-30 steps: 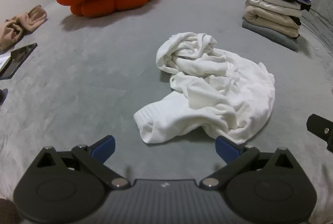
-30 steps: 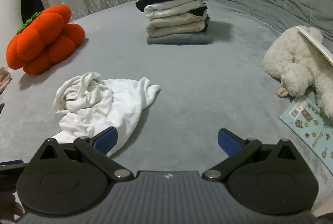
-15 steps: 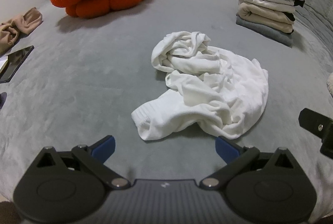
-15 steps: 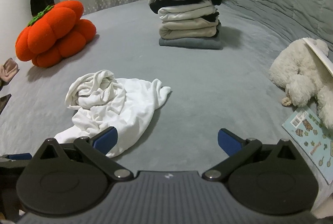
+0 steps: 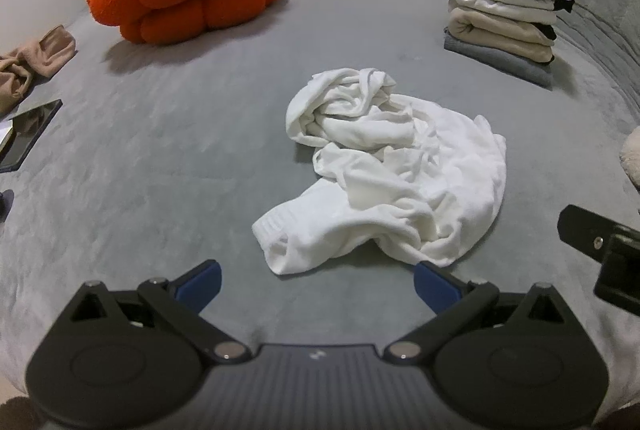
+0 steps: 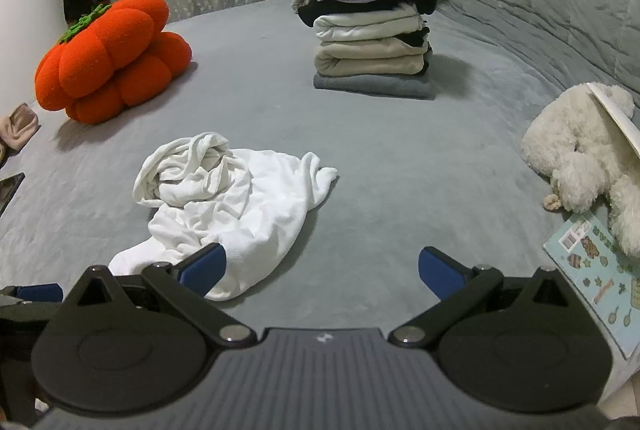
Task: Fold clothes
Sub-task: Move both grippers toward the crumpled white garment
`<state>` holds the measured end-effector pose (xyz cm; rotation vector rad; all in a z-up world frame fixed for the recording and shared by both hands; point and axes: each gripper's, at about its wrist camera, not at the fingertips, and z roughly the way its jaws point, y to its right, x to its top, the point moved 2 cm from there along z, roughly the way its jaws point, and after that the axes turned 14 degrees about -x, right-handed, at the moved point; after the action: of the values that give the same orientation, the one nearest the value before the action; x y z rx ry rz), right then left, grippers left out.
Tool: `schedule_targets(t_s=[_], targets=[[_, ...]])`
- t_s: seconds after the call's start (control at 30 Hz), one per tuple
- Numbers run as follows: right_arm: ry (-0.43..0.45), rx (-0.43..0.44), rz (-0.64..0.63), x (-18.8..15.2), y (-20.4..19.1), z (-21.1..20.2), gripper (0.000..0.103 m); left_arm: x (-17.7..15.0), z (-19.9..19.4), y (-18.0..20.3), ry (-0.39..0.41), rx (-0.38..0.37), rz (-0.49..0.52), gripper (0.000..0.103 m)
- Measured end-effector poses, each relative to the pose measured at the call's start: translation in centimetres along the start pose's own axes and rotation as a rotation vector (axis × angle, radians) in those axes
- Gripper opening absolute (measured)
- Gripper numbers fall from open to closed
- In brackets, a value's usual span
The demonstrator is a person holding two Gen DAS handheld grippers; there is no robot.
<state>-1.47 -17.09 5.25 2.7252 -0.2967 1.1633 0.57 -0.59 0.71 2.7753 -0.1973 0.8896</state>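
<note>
While you eased both grippers back slightly over last second, white garment (image 5: pixel 394 170) stayed crumpled mid-bed (image 5: pixel 160 158), untouched. Left gripper (image 5: pixel 316 280) and right gripper (image 6: pixel 320 266) both gape wide, empty. Folding not begun; grab hem next.

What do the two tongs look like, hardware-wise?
Both match. The left tongs and right tongs have blue finger pads on black linkage arms with silver pivot pins, two round black housings and a ribbed dark grey centre plate bearing a small white logo. No cables, hands or sleeves show clearly.
</note>
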Motion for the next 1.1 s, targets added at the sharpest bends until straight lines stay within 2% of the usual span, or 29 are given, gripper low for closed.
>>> schedule_targets(t_s=[1.1], targets=[[-0.025, 0.017, -0.003, -0.4, -0.7, 0.7, 0.103, 0.1, 0.5, -0.6, -0.021, 0.003, -0.014, 0.102]])
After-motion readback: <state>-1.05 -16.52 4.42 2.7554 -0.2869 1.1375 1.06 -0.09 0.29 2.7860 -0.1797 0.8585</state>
